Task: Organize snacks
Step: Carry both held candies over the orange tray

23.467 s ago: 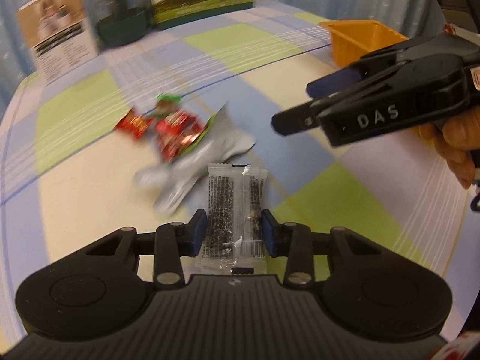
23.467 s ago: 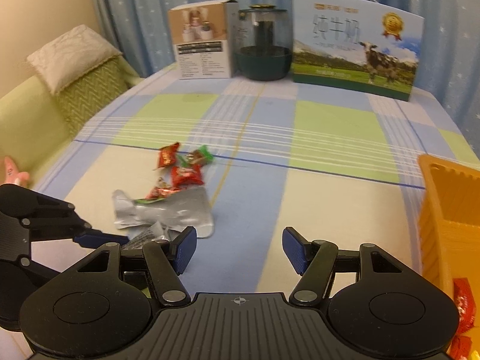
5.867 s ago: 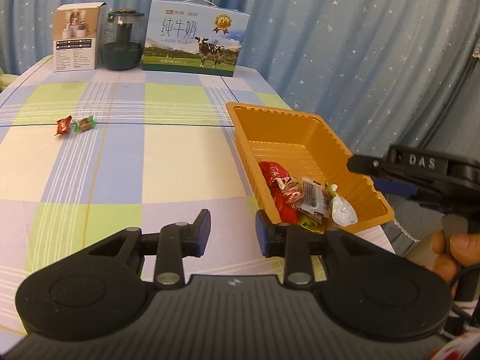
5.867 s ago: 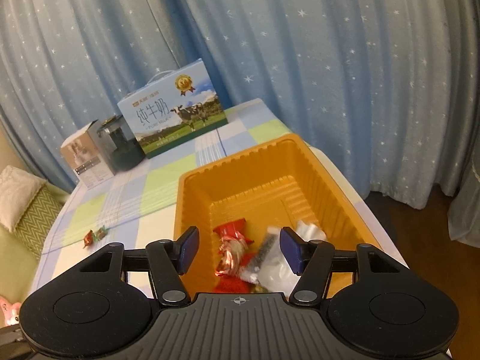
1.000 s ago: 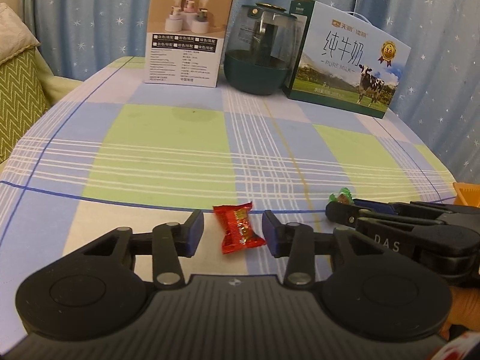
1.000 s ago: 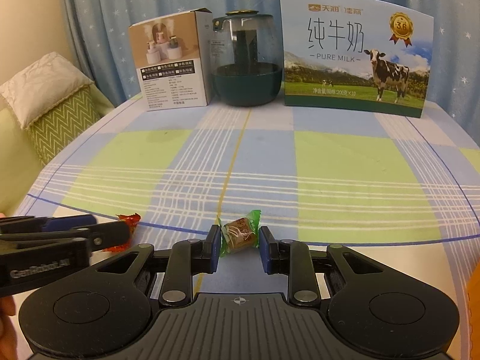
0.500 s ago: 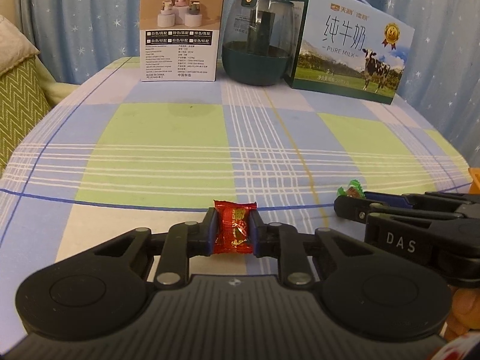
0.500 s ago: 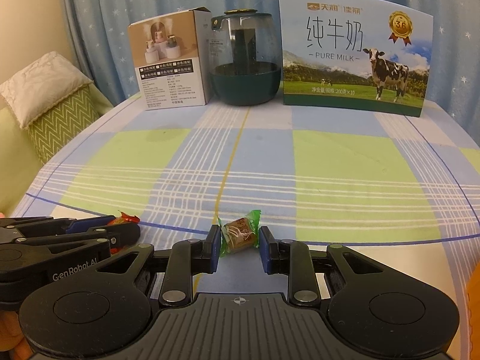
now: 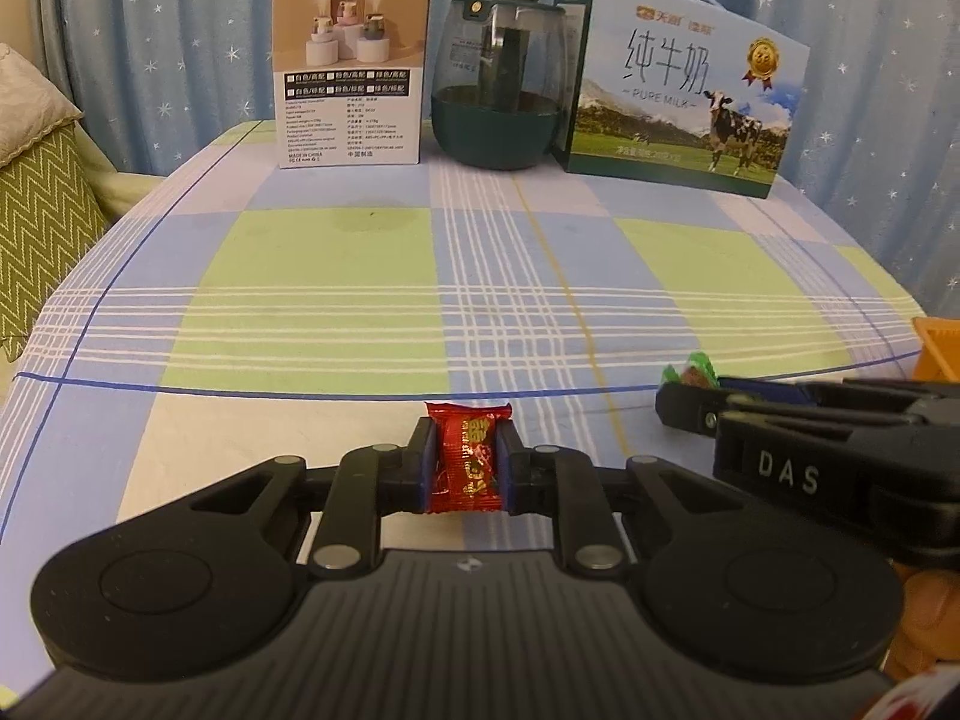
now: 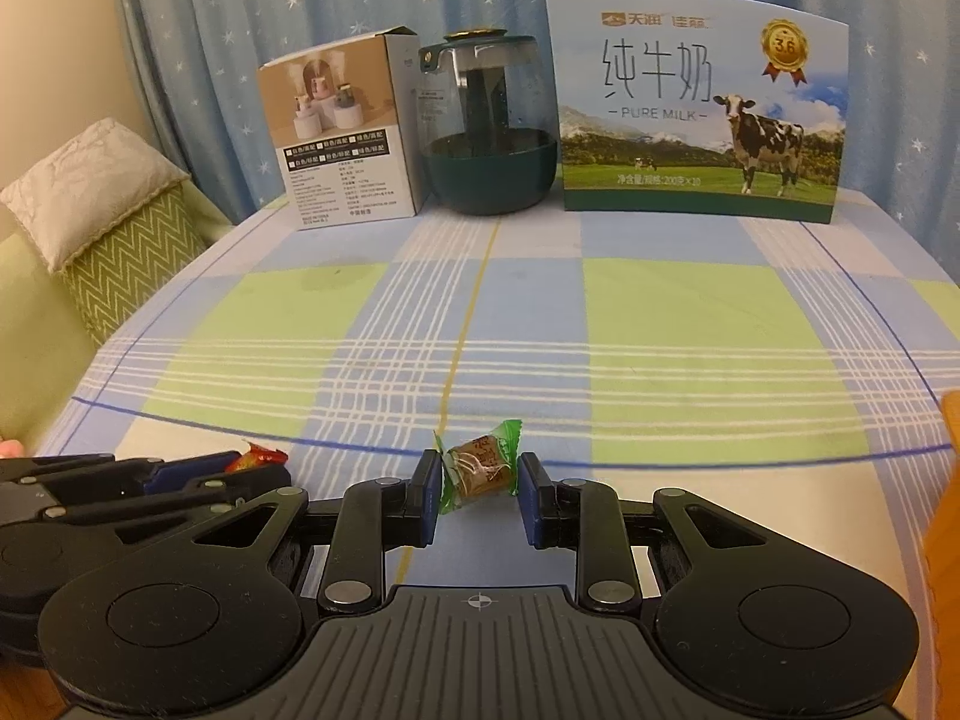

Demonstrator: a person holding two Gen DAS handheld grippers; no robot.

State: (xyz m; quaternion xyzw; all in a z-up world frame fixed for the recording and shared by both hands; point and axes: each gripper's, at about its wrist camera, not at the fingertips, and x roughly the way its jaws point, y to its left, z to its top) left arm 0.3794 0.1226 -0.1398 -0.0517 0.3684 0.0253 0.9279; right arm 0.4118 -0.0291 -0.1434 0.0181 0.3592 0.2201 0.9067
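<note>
Each camera sits just behind its own gripper and looks forward along the fingers, tilted down across the checked tablecloth (image 9: 336, 276) toward the far curtain. Both sit low and close to the table. The left view catches the right gripper (image 9: 684, 405) at its right edge; the right view catches the left gripper (image 10: 240, 468) at its left edge. Both share the milk carton (image 10: 696, 102), glass pot (image 9: 501, 102) and small box (image 9: 351, 69).

Box (image 9: 351, 69), jug (image 9: 501, 81), milk carton (image 9: 684, 87) left to right along the table's (image 9: 336, 276) far edge.
</note>
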